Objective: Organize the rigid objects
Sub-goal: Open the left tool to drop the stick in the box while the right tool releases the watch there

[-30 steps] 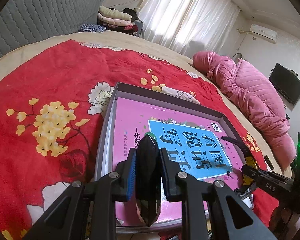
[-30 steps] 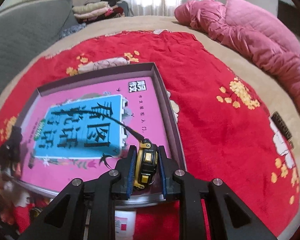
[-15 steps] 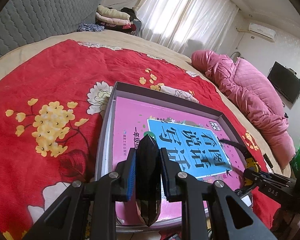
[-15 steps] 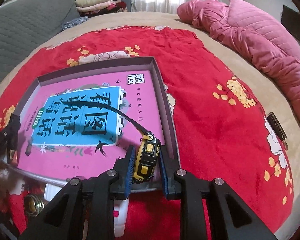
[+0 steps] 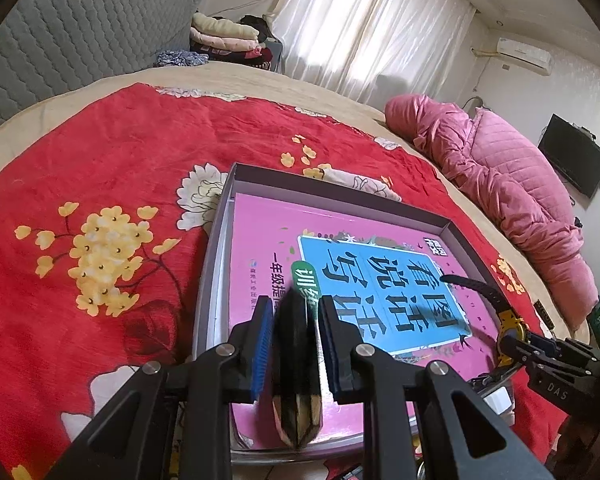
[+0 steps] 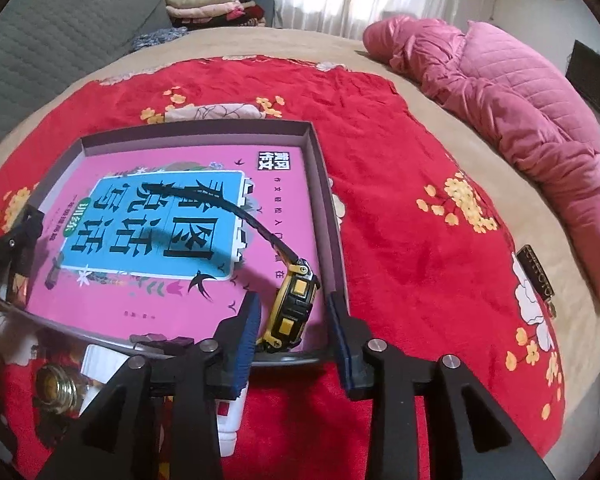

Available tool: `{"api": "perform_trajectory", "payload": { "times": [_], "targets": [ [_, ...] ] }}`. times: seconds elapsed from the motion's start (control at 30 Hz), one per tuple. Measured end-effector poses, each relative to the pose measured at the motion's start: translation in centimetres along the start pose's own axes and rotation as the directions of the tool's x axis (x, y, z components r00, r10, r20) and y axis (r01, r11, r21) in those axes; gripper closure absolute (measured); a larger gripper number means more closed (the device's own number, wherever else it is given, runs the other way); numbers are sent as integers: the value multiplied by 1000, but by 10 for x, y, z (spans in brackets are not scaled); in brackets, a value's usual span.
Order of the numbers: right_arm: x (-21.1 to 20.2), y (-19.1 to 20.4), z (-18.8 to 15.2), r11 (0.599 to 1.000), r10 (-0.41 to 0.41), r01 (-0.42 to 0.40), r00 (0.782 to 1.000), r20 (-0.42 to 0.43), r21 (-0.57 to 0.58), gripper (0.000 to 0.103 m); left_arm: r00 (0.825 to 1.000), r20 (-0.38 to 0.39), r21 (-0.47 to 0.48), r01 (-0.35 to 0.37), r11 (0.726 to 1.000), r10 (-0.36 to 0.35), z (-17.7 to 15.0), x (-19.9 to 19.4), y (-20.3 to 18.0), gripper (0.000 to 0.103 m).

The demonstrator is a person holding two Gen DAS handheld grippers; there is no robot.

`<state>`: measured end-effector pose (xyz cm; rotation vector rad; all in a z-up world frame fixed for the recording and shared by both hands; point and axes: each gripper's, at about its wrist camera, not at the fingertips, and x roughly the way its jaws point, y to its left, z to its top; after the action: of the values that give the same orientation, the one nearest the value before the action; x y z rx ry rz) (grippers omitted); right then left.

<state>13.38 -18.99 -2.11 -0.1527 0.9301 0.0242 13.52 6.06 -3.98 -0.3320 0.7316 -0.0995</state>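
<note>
Right gripper [image 6: 294, 334] opening now: a second ago its blue pads were clamped on the yellow-and-black tape measure [image 6: 290, 312]; at this moment the jaws stand clear on both sides with daylight showing, and the tape measure rests on the pink book [image 6: 204, 216] in the near right corner of the grey box [image 6: 320, 184], black strap trailing across the cover. Reads as a release; that item looks delivered, and the hand would next need to back off without snagging the strap. Left gripper [image 5: 296, 344] unchanged: jaws narrow, holding a dark faceted crystal-like piece [image 5: 298, 364] upright above the near edge of the same box, not yet set down. It likely goes in next. Box sits on a red flowered blanket [image 5: 112, 168] on the bed. Writing: the book's blue panel carries large black Chinese characters, 看图说话写话 as best I can read them, a green tag 训练, and a small black-and-white block near the top right corner, too small to be sure of. "DAS" is printed on the right gripper's arm in the left view. A white bottle [image 6: 228, 416] and a gold cap [image 6: 58, 388] lie outside the box near its front edge, still to sort by the look of it.
</note>
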Motion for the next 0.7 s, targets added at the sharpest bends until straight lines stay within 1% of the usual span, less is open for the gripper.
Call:
{"api": "perform_trajectory", "payload": {
  "times": [0.2,0.3,0.4,0.53,0.63,0.7],
  "targets": [
    [-5,0,1,1000,-3,3,1000,16,0,65,1000,-1,10,-6,1000,6,0,0,-1,79],
    [-12,0,2,1000,8,-8,999,41,1,60,1000,-1,11,-7,1000,7,0,0,-1,79],
    [-14,1,3,1000,-17,17,999,44,-5,50,1000,-1,11,-6,1000,6,0,0,-1,79],
    [-14,-6,2,1000,-19,18,999,38,14,49,1000,0,14,-11,1000,11,0,0,-2,79],
    [-17,-9,0,999,-41,41,998,48,13,49,1000,2,14,-22,1000,22,0,-1,-2,77],
    [-18,-11,-1,999,-45,45,998,47,13,48,1000,2,12,-13,1000,13,1,-2,-1,76]
  ]
}}
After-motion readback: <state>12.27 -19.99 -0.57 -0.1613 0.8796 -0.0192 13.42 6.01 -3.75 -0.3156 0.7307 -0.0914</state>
